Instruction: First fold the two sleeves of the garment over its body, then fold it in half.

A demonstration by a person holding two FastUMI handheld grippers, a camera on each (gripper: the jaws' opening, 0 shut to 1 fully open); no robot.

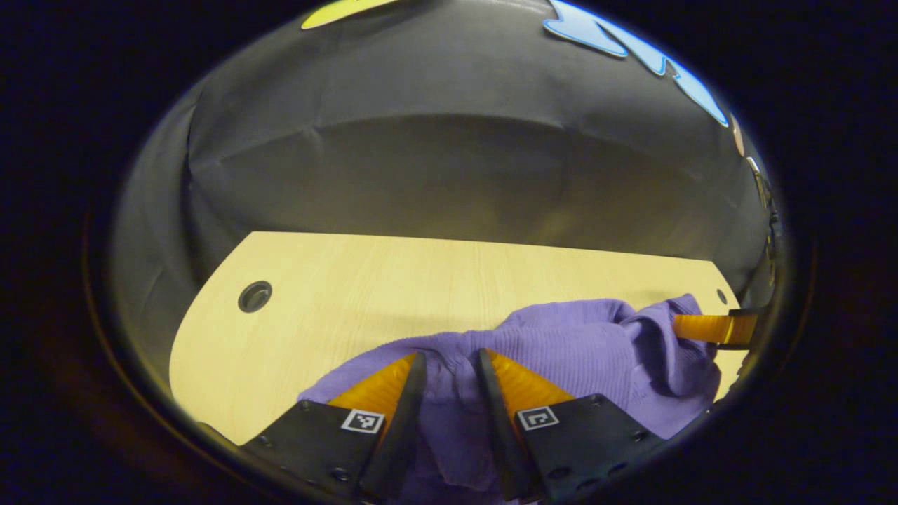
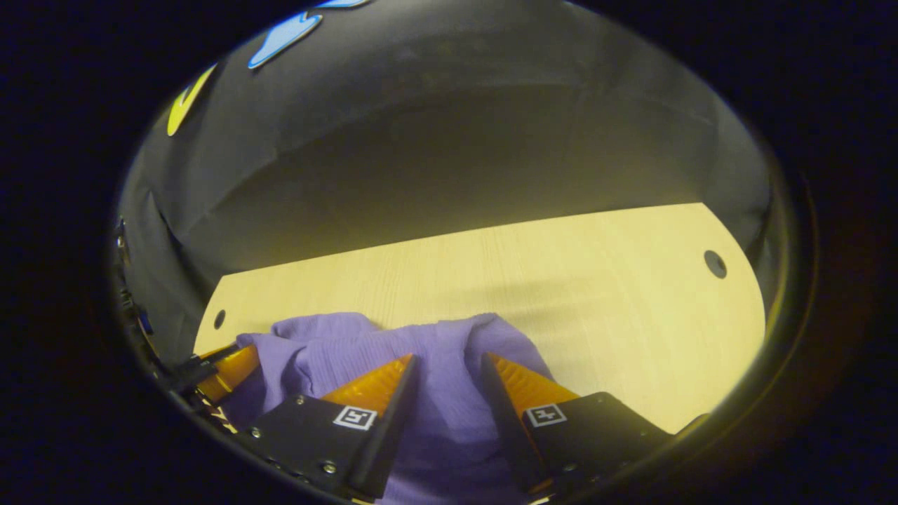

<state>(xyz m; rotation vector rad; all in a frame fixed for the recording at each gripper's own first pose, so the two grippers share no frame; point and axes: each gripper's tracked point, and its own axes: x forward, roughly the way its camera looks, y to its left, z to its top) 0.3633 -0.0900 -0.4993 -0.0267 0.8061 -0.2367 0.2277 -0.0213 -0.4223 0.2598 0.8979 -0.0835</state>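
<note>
The bench [image 1: 337, 280] is lying pale and wood-grained under both views, its far edge running against the black cloth wall [image 1: 449, 161]. In the left gripper view a round grommet hole [image 1: 255, 296] is sitting near the bench's far left corner; in the right gripper view a like hole is sitting near the far right corner.

The purple garment [image 1: 575, 351] is lying bunched and creased along the near edge of the bench, rising in folds toward the right in the left gripper view.

You are holding the left gripper [image 1: 451, 365] with purple cloth running up between its two fingers; the jaws are standing narrowly apart and pinching the garment. At the right edge of that view your right gripper is reaching into the cloth.

Your right gripper [image 2: 449, 365] is likewise clamping a fold of the garment between its fingers.
</note>
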